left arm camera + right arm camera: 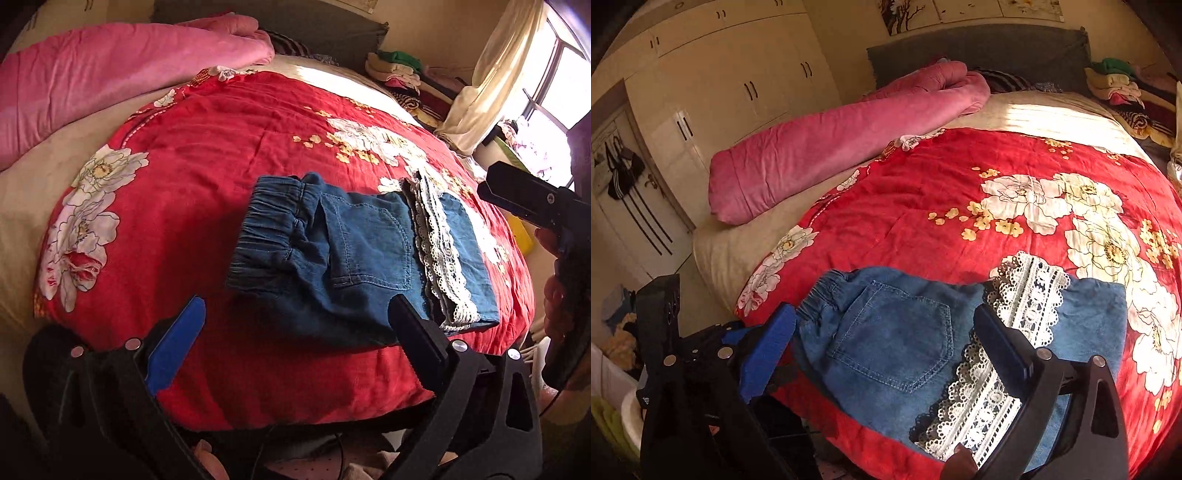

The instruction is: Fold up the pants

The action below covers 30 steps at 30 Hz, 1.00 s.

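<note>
Small blue denim pants [354, 251] with an elastic waistband and white lace cuffs lie folded on the red floral quilt [221, 177]. The cuffs are laid over the seat, beside the back pocket. My left gripper [299, 314] is open and empty, hovering just short of the pants' near edge. In the right wrist view the same pants [897, 339] lie close below my right gripper [886, 325], which is open and empty, its fingers spread over the pocket and the lace [1027, 295]. The right gripper's body also shows at the right edge of the left wrist view [524, 195].
A rolled pink blanket [831, 136] lies along the bed's far left. A pile of folded clothes [1115, 81] sits by the grey headboard. Wardrobes [720, 74] stand left of the bed. The quilt's near edge [295, 417] drops off below the grippers.
</note>
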Tool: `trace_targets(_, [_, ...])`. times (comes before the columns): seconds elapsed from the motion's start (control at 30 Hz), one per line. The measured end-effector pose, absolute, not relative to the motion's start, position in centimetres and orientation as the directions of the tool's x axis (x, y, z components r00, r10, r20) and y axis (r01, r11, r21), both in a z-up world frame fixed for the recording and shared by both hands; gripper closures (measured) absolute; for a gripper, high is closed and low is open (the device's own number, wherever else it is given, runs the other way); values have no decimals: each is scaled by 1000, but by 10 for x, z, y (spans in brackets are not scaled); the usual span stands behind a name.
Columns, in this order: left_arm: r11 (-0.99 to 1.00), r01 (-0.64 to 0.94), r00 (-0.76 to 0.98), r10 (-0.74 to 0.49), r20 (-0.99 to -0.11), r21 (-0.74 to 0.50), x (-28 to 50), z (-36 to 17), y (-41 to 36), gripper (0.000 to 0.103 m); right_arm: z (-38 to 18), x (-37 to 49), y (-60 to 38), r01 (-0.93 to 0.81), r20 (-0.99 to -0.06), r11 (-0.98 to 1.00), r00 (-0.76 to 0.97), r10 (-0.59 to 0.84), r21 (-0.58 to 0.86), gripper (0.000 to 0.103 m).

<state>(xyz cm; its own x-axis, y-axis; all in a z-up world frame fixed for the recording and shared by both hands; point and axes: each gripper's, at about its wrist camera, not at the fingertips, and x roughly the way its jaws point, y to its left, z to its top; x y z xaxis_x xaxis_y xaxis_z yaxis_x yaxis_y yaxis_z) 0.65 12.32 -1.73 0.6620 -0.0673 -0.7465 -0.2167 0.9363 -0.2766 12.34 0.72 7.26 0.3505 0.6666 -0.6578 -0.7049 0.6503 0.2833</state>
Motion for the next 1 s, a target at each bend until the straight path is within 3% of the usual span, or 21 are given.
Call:
trace_targets(0.53, [915, -229, 642, -115, -758, -332, 22, -49, 135, 10, 15, 168, 121, -801, -788, 513, 87, 609, 309, 6])
trace_targets(0.73, [910, -230, 636, -128, -761, -346, 28, -56, 137, 10, -2, 166, 162, -866, -849, 438, 30, 528, 241, 8])
trace_targets(0.77, [908, -232, 635, -130, -761, -349, 29, -57, 137, 10, -10, 166, 167, -873, -870, 447, 58, 489, 193, 11])
trace_targets(0.8, [907, -234, 633, -130, -763, -349, 30, -58, 138, 10, -18, 166, 171, -879, -886, 445, 60, 459, 171, 33])
trace_targets(0.83, [907, -238, 633, -127, -763, -349, 30, -59, 138, 10, -25, 167, 173, -879, -890, 443, 48, 453, 178, 40])
trace_targets(1.0, [885, -253, 646, -146, -749, -390, 34, -61, 144, 10, -20, 178, 152, -850, -847, 455, 22, 532, 264, 63])
